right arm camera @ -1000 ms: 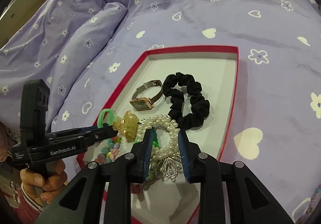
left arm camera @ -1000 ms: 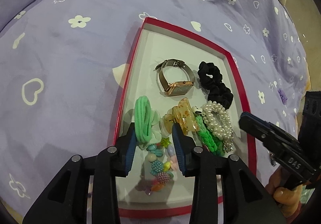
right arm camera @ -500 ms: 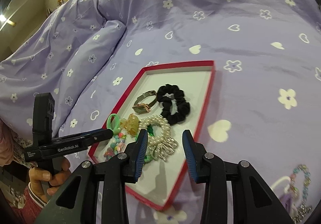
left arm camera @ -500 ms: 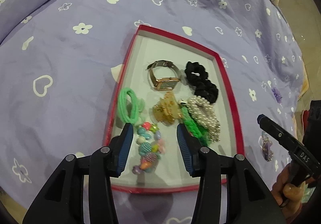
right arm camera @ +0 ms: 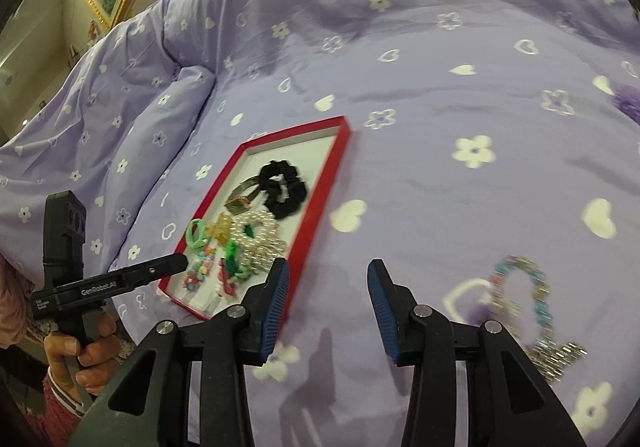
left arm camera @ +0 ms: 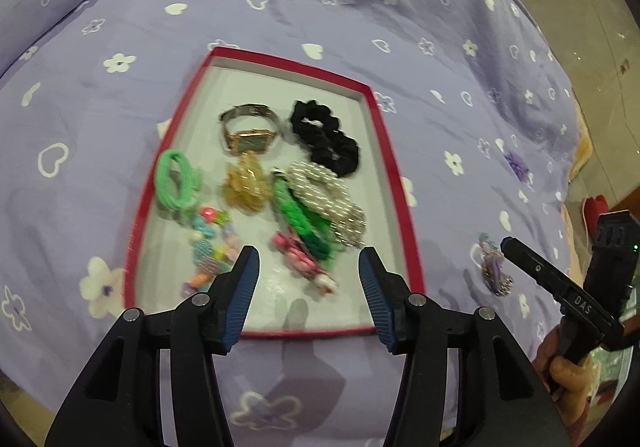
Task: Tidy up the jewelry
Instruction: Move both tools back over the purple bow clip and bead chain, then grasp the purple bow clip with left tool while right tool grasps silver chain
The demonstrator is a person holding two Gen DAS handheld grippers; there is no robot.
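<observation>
A red-rimmed white tray (left arm camera: 394, 171) lies on the bed and holds a gold watch (left arm camera: 250, 133), a black scrunchie (left arm camera: 324, 139), a pearl bracelet (left arm camera: 326, 199), an amber claw clip (left arm camera: 244, 187), green hair ties (left arm camera: 174, 179) and a beaded bracelet (left arm camera: 206, 247). My left gripper (left arm camera: 308, 283) is open and empty above the tray's near end. My right gripper (right arm camera: 326, 301) is open and empty over the bedspread, right of the tray (right arm camera: 320, 187). A beaded bracelet (right arm camera: 520, 295) lies on the bedspread to its right; it also shows in the left wrist view (left arm camera: 490, 261).
The purple bedspread (left arm camera: 280, 7) with white hearts and flowers covers the bed. A purple hair piece (left arm camera: 516, 163) lies on the bedspread right of the tray. A pillow (right arm camera: 152, 119) rises behind the tray. The floor (left arm camera: 592, 7) lies beyond the bed's right edge.
Both grippers have pulled back and up from the tray and opened wider. The right gripper has swung right, off the tray, bringing the loose bracelet into view.
</observation>
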